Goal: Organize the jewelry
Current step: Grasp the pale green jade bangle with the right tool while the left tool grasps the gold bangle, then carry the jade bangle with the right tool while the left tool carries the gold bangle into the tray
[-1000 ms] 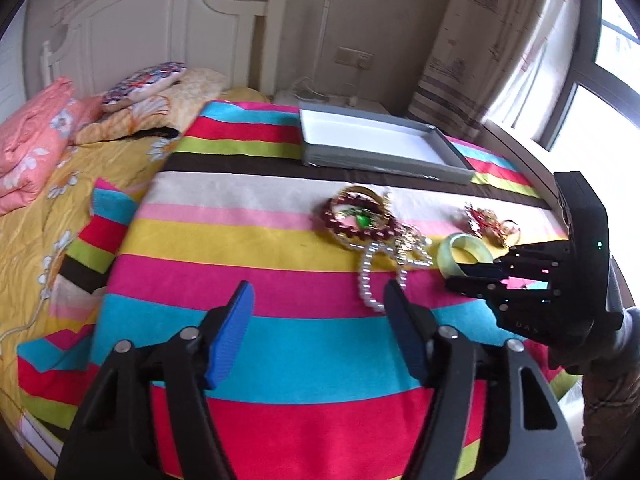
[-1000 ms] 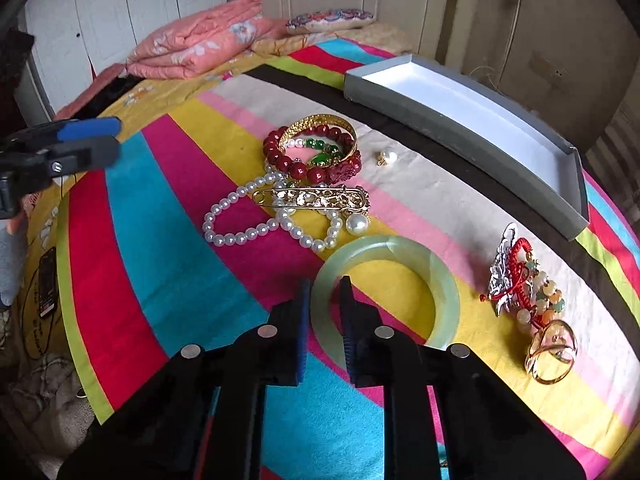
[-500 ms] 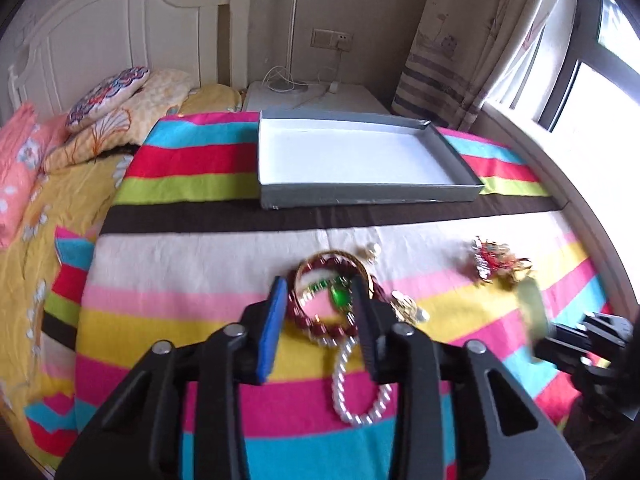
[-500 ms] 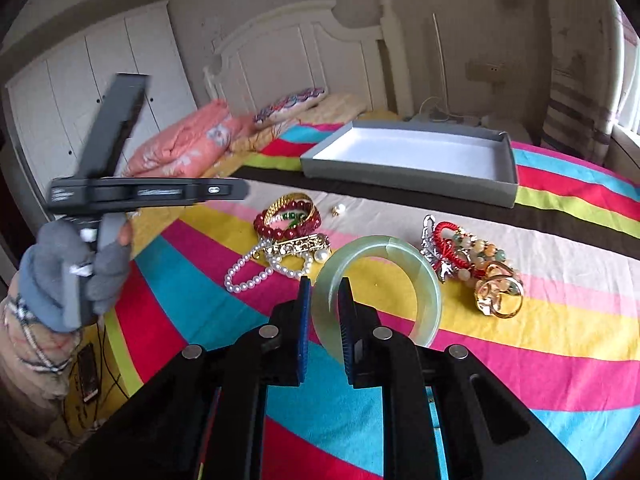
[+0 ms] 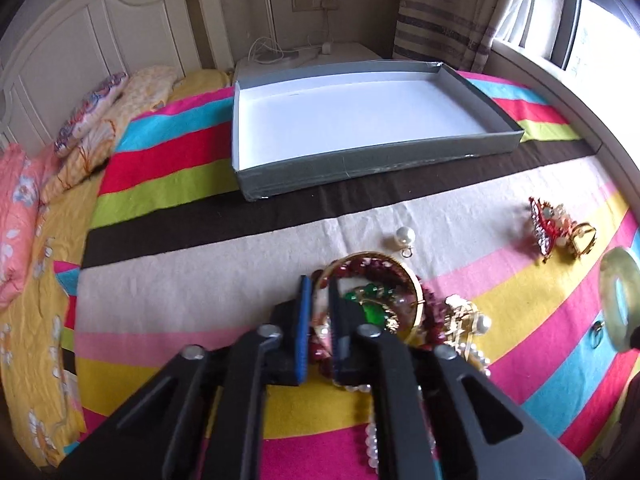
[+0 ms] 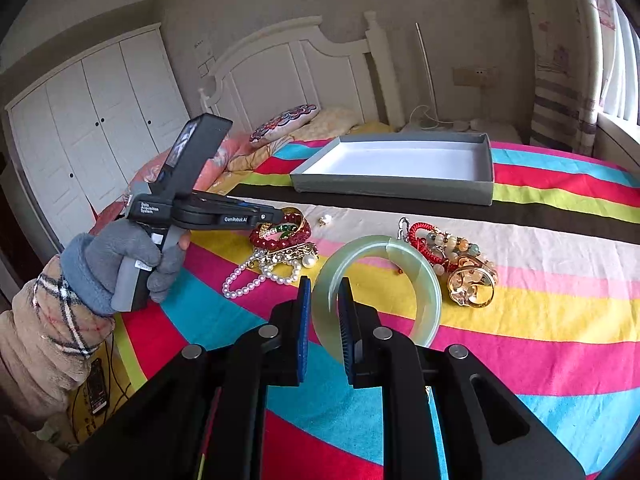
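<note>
A pale green jade bangle [image 6: 416,276], smooth and translucent, is sitting pinched in the right gripper [image 6: 322,316], whose blue ribbed pads are closing narrowly on the band at its 8 o'clock arc. The ring is standing on edge and tilting back, its open face turned toward the camera and slightly rightward, above the striped woven bedspread [image 6: 540,344]; in the left wrist view the same bangle [image 5: 620,296] is showing at 3 o'clock, seen nearly edge-on with its long axis running up and down.

The left gripper [image 5: 318,316] is drawing its blue pads narrowly around the rim of a stack of round bracelets: a dark red bead bracelet [image 5: 430,308], a thin polished gold bangle [image 5: 412,280] and green faceted stones [image 5: 372,312] inside. Whether the pads are truly gripping the rim cannot be told. A white pearl strand [image 6: 256,280] is trailing from the pile toward 7 o'clock in the right wrist view, with an ornate gold hair clip [image 6: 288,254] lying across it.

A loose pearl drop [image 5: 404,237] is resting just beyond the stack at 12 o'clock. At 2 o'clock, a red corded bead bracelet [image 5: 546,226] and a gold filigree ring [image 5: 584,238] are touching each other. A shallow rectangular grey cardboard tray [image 5: 360,166] with a white interior is lying farther back, its long axis running left to right.
</note>
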`<state>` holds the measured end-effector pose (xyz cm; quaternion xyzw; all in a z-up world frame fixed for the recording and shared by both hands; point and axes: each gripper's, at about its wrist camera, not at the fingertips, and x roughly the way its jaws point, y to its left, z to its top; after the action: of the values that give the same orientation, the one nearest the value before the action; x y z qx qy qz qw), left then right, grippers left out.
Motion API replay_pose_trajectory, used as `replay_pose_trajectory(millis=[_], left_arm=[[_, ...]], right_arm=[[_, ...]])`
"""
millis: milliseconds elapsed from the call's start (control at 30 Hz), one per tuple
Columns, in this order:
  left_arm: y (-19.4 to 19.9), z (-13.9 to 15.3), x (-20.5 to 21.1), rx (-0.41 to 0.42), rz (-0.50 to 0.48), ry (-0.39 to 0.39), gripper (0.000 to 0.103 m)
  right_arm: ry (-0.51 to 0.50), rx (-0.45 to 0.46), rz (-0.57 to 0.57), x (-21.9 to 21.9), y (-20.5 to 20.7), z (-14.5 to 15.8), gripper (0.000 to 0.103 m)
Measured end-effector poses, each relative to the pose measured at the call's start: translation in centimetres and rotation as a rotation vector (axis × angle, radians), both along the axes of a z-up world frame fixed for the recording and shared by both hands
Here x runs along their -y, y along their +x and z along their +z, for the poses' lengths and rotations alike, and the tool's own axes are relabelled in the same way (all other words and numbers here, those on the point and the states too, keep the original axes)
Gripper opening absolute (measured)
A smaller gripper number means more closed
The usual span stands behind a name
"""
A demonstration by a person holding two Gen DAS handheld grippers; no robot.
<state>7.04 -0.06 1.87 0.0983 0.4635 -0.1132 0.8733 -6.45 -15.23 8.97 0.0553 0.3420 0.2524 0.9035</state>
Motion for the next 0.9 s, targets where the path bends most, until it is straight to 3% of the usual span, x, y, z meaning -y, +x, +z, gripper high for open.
replay_pose_trajectory(millis=[167, 333, 533, 667, 900], left_arm=[[-1.7, 0.1, 1.1, 0.07, -0.03, 0.081, 0.002], [-3.3, 2.2, 0.5, 0.144, -0.008, 0.019, 0.002], [-4.9, 6.6, -0.3, 0.239, 0.008, -0.033, 0.002], [-4.9, 8.0, 0.0, 0.247, 0.007, -0.056, 0.002], [-2.9, 7.8, 0.4, 0.215, 0.024, -0.099, 0.002]], right_arm=[[0.012, 0.007, -0.024, 0.7, -0.2, 0.3, 0.016], [0.021, 0.014, -0.044, 1.4, -0.3, 0.5, 0.016], [0.026, 0.025, -0.062, 1.9, -0.3, 0.6, 0.016], [0.017, 0.022, -0.067, 1.8, -0.1, 0.4, 0.016], [-0.052, 0.039, -0.07, 1.3, 2.0, 1.3, 0.016]])
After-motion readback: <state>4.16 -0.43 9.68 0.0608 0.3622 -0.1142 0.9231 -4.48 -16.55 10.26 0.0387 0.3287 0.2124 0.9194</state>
